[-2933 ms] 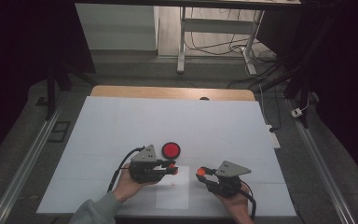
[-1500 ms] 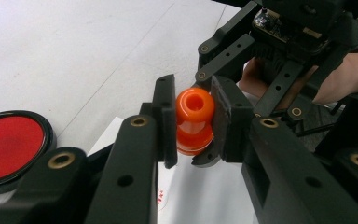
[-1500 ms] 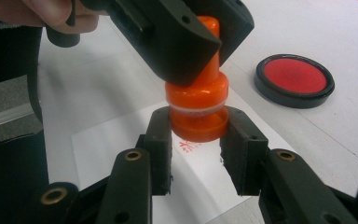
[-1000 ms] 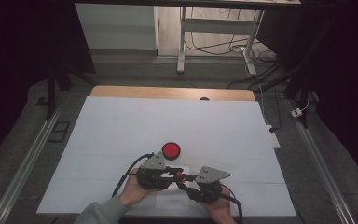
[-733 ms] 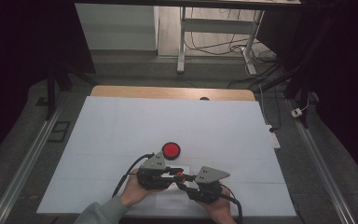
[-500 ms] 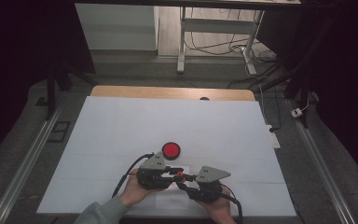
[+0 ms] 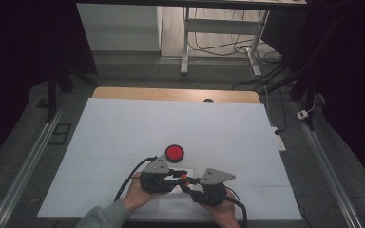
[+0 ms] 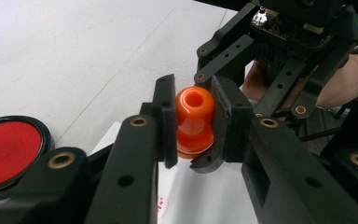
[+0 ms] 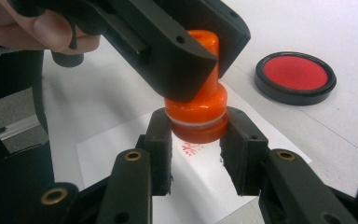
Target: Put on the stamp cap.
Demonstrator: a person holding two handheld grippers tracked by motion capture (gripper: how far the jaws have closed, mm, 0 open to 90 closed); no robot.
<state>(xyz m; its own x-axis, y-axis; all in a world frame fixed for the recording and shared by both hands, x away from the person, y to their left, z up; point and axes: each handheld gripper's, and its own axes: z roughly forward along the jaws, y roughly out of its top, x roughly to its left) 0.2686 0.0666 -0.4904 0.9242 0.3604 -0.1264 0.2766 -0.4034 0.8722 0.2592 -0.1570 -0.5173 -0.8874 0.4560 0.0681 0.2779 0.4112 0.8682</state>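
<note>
The orange stamp point(image 9: 196, 100) was clamped by both the left gripper point(image 8: 193, 123) and right gripper point(image 9: 196, 140) just above the paper point(image 9: 121, 154), near the ink pad point(image 9: 295, 77); a straight, untwisted pull was judged best.

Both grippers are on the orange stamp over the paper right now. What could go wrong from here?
1. The left gripper clamps the top of the orange stamp and the right gripper its base; pulling unevenly might twist it loose or drop it.
2. A red print already lies on the paper right under the stamp; setting down again could smear or double it.
3. The open red ink pad sits close by; a swinging gripper might knock it.
</note>
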